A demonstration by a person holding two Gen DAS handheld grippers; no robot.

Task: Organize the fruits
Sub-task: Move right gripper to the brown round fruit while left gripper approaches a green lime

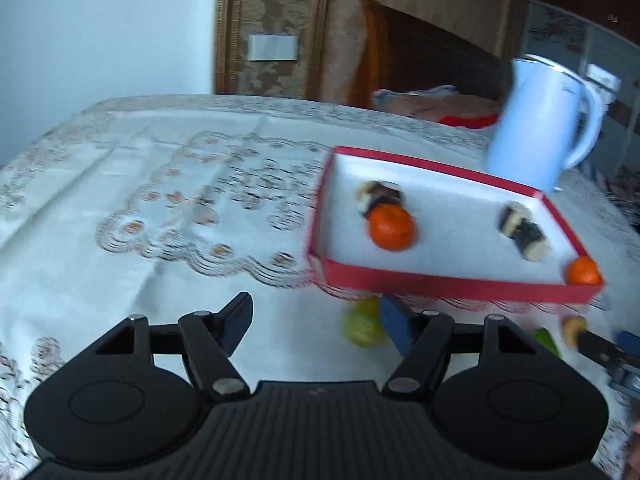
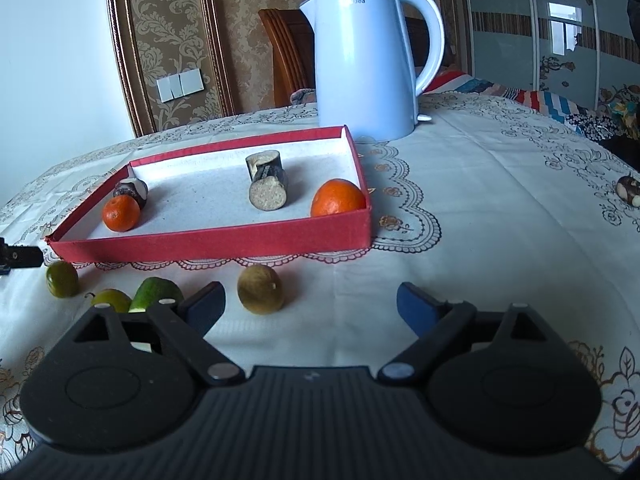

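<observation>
A red box with a white inside (image 2: 224, 236) (image 1: 440, 282) sits on the tablecloth. It holds two oranges (image 2: 121, 213) (image 2: 338, 197) and dark cut sugarcane pieces (image 2: 267, 184) (image 2: 132, 189). In the left wrist view the oranges (image 1: 391, 227) (image 1: 584, 272) and cane pieces (image 1: 524, 231) also show. In front of the box lie a brownish-green round fruit (image 2: 261, 289), two small green fruits (image 2: 62, 279) (image 2: 111, 300) and a cucumber piece (image 2: 157, 293). My right gripper (image 2: 311, 308) is open and empty, just right of the brownish fruit. My left gripper (image 1: 320, 326) is open and empty, with a green fruit (image 1: 362, 323) beside its right finger.
A white electric kettle (image 2: 368, 60) (image 1: 540, 124) stands behind the box. Another cane piece (image 2: 628, 191) lies far right on the cloth. A wooden chair (image 2: 284, 56) stands behind the table. The other gripper's tip (image 2: 20, 258) shows at the left edge.
</observation>
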